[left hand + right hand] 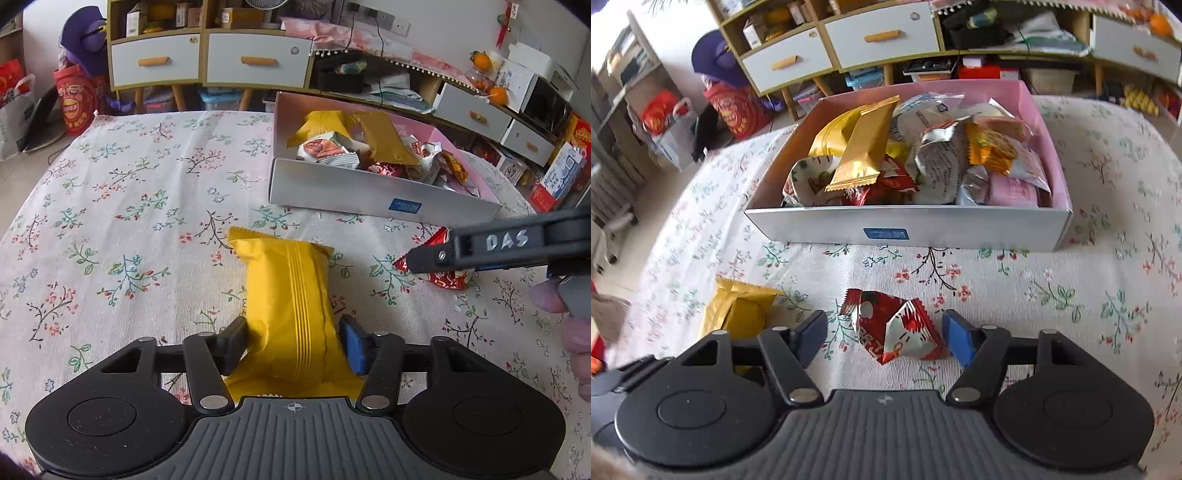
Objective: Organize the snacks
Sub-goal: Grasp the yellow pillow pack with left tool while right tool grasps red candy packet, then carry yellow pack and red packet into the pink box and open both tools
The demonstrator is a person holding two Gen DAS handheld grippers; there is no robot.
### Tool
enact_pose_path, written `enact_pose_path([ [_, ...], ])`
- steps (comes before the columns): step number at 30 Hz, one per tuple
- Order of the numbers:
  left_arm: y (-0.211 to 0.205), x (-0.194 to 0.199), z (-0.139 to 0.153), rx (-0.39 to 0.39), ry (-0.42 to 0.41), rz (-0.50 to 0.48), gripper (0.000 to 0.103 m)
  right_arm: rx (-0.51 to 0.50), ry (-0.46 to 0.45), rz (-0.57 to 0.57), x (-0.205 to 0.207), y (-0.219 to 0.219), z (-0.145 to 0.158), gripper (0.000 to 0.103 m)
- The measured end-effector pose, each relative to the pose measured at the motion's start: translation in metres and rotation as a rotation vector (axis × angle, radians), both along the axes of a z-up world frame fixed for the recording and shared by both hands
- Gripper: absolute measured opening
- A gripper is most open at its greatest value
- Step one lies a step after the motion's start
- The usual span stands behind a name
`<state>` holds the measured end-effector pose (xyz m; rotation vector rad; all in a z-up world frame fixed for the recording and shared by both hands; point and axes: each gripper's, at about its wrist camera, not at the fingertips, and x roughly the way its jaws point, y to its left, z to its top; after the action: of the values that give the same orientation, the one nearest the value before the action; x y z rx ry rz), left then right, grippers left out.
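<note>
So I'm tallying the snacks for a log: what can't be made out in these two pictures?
- Yellow packet, left wrist view: its near end sits under the left gripper; no label shows.
- Red packet, left wrist view: mostly behind the right gripper's finger.
- Box, right wrist view: lower snacks buried under the top ones, so no count.
- Blue label, right wrist view: print too small.

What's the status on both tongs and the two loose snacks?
Left tongs closed on yellow packet. Right tongs open, straddling red packet, pads off it. Snack box ahead on the tablecloth, path clear.
</note>
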<state>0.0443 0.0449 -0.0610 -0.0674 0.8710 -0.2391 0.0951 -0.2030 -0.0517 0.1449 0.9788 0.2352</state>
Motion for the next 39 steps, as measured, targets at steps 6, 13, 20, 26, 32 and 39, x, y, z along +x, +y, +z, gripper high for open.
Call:
enact_pose_path([
  [6, 0.002, 0.002, 0.005, -0.003, 0.007, 0.001, 0.038, -0.076, -0.004, 0.025, -0.001, 0.001, -0.002, 0.042],
  [13, 0.003, 0.002, 0.010, -0.017, 0.006, 0.007, 0.036, -0.073, -0.007, 0.019, -0.003, -0.006, 0.001, 0.033],
  [20, 0.002, 0.003, 0.020, -0.043, -0.004, 0.013, 0.036, -0.048, -0.031, 0.016, -0.008, -0.015, 0.011, 0.033],
  [26, -0.003, 0.001, 0.034, -0.062, -0.027, 0.017, 0.036, -0.036, -0.036, 0.003, -0.008, -0.023, 0.015, 0.033],
  [32, -0.010, 0.004, 0.042, -0.086, -0.037, 0.034, 0.036, -0.011, -0.051, -0.015, -0.013, -0.034, 0.020, 0.033],
  [39, -0.016, 0.012, 0.053, -0.132, -0.090, 0.027, 0.036, 0.025, -0.091, -0.034, -0.010, -0.052, 0.021, 0.033],
])
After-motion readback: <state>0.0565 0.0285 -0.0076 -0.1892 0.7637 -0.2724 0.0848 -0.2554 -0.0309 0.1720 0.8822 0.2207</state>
